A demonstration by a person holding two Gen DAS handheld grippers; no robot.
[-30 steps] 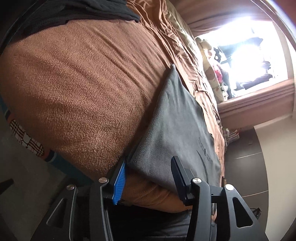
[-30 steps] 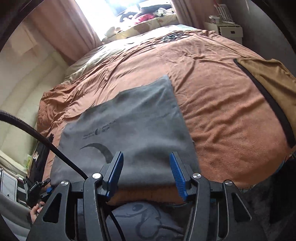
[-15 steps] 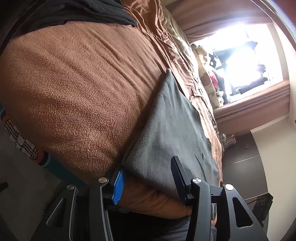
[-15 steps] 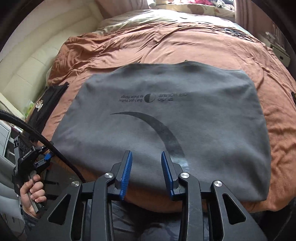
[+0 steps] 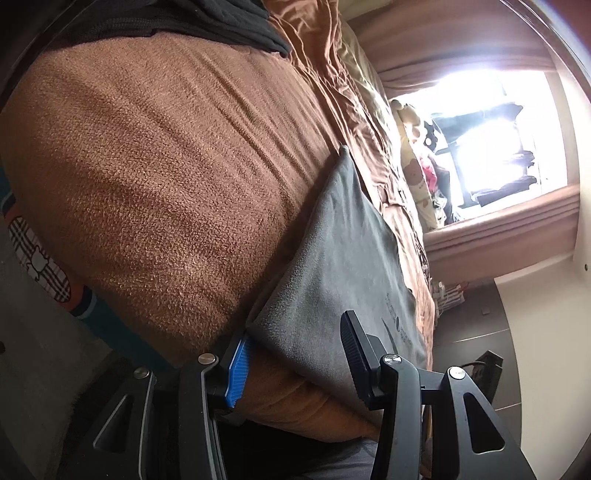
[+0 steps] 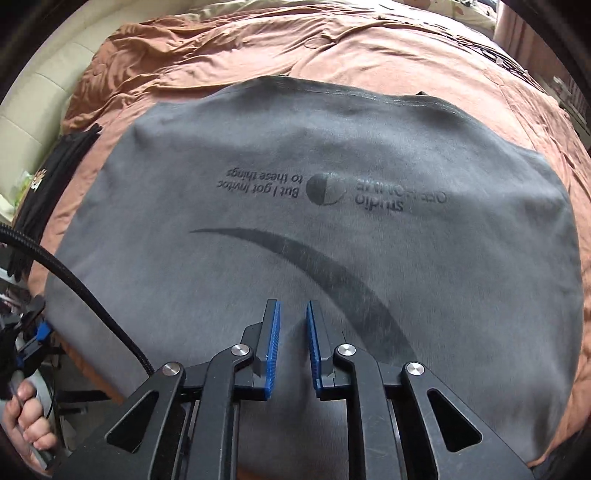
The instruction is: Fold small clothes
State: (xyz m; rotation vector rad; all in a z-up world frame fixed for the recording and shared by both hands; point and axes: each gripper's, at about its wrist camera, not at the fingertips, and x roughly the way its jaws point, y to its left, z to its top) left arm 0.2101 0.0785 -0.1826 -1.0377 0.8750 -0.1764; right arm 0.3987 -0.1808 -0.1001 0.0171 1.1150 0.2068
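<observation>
I have the grey T-shirt [image 6: 332,229] lying flat on the brown blanket [image 6: 258,48] of the bed, print side up, its lettering upside down to me, so I judge the hem or a folded edge is nearest me and the far edge runs toward the crumpled bedding; it is spread smooth because a flat, squared garment gives clean fold lines; my right gripper [image 6: 292,347] sits over the near middle of the shirt, just short of the dark crescent print, jaws drawn close with a narrow gap between the blue pads and no cloth visibly caught in it; whether the tips touch the fabric I cannot tell; my left gripper [image 5: 295,354] is rolled on its side at the shirt's near corner by the bed's edge, jaws spread wide, the blue pad [image 5: 238,373] tucked low beside the corner and the other finger over the shirt's top face, so the corner lies between them ungripped, placed, I judge, to take that corner for a fold; a black garment [image 5: 221,22] lies far off on the blanket, well apart; at the left of the right view my left hand [image 6: 26,424] grips its handle beside a black cable [image 6: 92,299].
</observation>
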